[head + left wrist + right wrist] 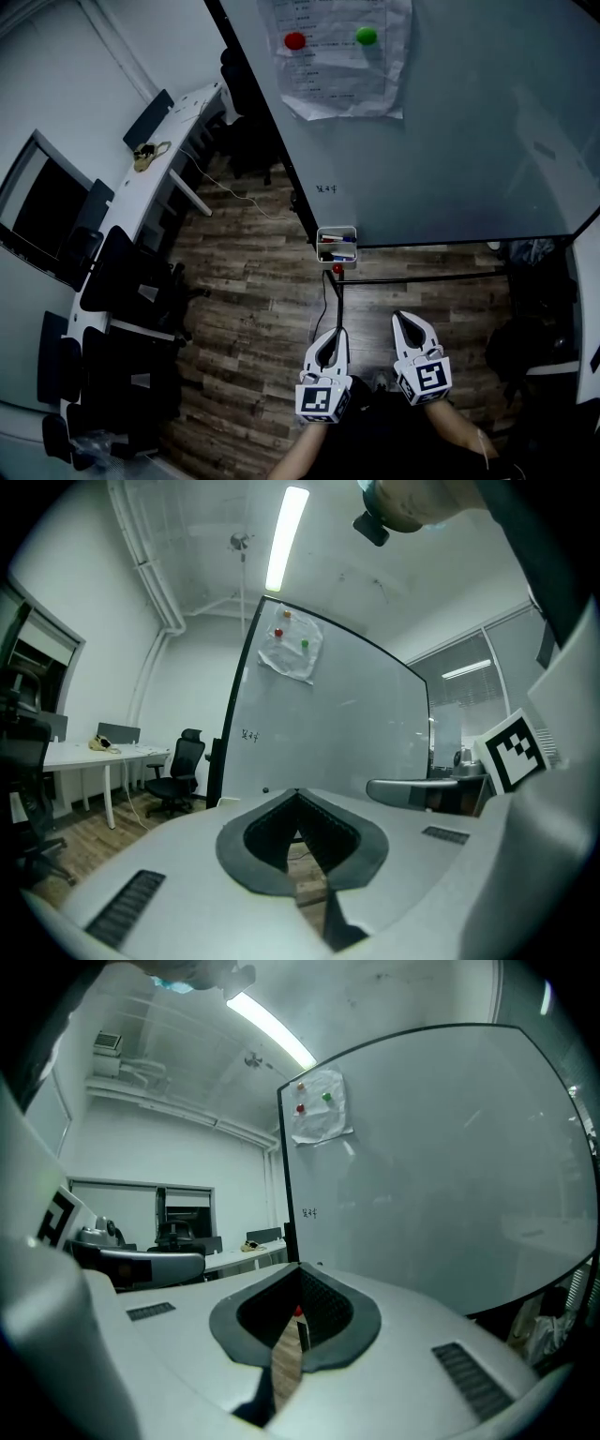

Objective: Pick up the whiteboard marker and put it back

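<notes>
Task looks unstarted: left tongs (333, 334) and right tongs (405, 319), both pinched together and empty, hang at lower centre, well apart from the markers (340, 241) in the tray (336, 229) mid-frame.

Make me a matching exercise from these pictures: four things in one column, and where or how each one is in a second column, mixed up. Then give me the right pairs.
Things:
1. red magnet
2. green magnet
3. marker holder
4. left gripper

Places or states:
A. hangs at the whiteboard's lower corner
B. pins the paper's right side in the head view
C. shut, nothing between its jaws
D. pins the paper's left side in the head view

Pairs: 1-D, 2-B, 3-A, 4-C
</notes>
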A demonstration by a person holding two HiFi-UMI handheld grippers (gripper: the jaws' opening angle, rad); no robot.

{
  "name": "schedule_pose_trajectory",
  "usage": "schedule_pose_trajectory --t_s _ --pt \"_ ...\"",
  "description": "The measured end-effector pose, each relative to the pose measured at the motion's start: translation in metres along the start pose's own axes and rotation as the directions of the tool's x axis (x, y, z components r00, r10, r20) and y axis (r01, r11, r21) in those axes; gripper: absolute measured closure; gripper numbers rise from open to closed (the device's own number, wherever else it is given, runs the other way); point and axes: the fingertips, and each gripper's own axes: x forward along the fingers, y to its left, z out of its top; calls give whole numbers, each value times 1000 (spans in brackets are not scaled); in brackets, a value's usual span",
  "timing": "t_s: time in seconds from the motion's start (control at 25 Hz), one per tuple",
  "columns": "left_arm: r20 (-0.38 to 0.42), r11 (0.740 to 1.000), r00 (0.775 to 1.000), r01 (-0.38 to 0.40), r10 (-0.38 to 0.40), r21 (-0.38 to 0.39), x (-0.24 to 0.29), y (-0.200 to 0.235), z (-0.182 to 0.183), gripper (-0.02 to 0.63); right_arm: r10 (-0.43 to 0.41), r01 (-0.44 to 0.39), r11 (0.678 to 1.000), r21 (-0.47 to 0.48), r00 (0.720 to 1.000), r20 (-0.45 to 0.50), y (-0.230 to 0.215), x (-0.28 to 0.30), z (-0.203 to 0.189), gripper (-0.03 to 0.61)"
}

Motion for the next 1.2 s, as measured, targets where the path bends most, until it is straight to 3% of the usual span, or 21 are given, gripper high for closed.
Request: schedule_pose_trajectory --t_s 0.32,0.84,1.2 --pt "0 999 999 -35 35 -4 15 20 2 606 13 -13 1000 7 1000 -20 0 26 -3 572" --pt "-15 1000 1000 21 -21 -17 90 78 11 606 -49 47 999 -23 996 -71 -15 116 -9 571" --pt "-24 998 999 47 -48 -33 139 108 17 606 -74 75 997 6 992 -98 -26 168 -14 571"
